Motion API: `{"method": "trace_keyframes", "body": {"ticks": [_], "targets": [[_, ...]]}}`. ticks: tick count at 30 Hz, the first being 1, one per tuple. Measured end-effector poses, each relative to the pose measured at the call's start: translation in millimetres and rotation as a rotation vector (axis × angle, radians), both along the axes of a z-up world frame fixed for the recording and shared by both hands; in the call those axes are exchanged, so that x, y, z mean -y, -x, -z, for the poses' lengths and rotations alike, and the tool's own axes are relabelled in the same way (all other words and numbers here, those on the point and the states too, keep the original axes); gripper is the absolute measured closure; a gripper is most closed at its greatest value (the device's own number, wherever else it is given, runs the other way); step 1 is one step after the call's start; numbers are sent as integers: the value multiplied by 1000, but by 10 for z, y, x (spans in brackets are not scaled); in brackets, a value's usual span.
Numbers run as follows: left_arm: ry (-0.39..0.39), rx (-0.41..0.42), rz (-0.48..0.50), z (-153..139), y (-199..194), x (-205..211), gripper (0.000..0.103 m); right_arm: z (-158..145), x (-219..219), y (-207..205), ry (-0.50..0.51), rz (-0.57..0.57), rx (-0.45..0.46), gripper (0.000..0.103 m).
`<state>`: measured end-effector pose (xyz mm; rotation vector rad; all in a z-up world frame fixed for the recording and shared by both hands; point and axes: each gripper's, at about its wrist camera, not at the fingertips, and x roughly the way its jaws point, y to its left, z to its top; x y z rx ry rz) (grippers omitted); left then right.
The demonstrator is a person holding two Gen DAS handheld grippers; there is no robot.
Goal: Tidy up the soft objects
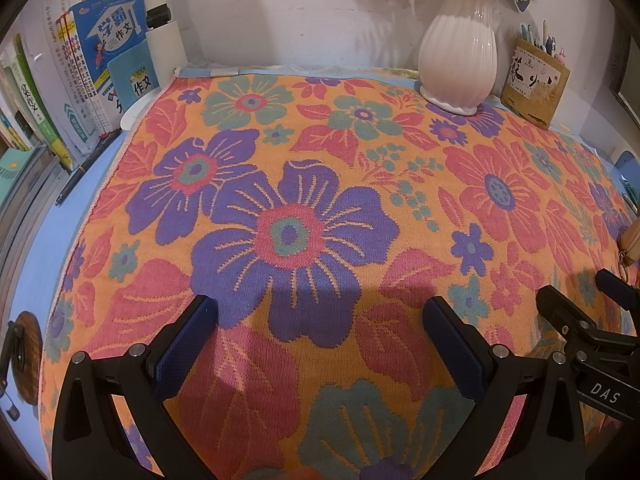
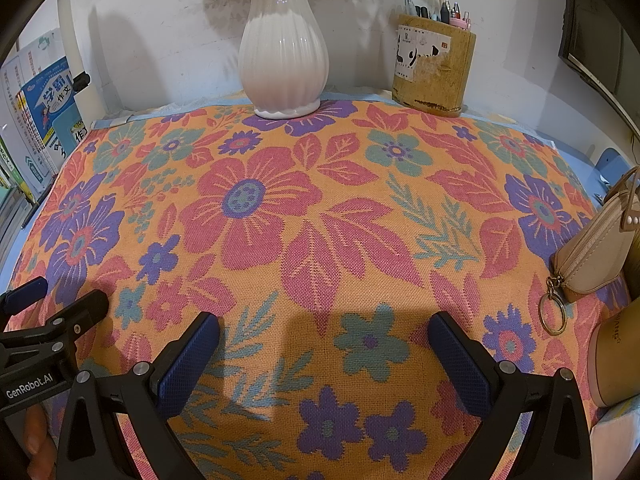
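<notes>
Floral cloth [image 1: 304, 208] spread beneath parted hand-held grippers [image 1: 320, 336]

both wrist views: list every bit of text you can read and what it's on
"DAS": on the right gripper, seen in the left view.
"GenRobot.AI": on the left gripper, seen in the right view.
"学霸 作文": blue book cover.
"作文": smaller blue book.
Pen holder label: brush characters, unreadable.
Other book spines: too small.

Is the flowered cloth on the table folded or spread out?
Spread out. The flowered cloth lies flat, without visible folds, and the white vase stands on its far edge.
</notes>
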<state>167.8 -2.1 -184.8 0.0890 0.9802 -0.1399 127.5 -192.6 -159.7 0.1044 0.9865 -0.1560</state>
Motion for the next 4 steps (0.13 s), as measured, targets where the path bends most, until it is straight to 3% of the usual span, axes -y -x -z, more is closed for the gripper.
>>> {"method": "trace_keyframes", "body": {"ticks": [4], "targets": [[-3, 6, 2, 7, 2, 5, 0, 0, 3, 0, 0, 0, 0, 0]]}}
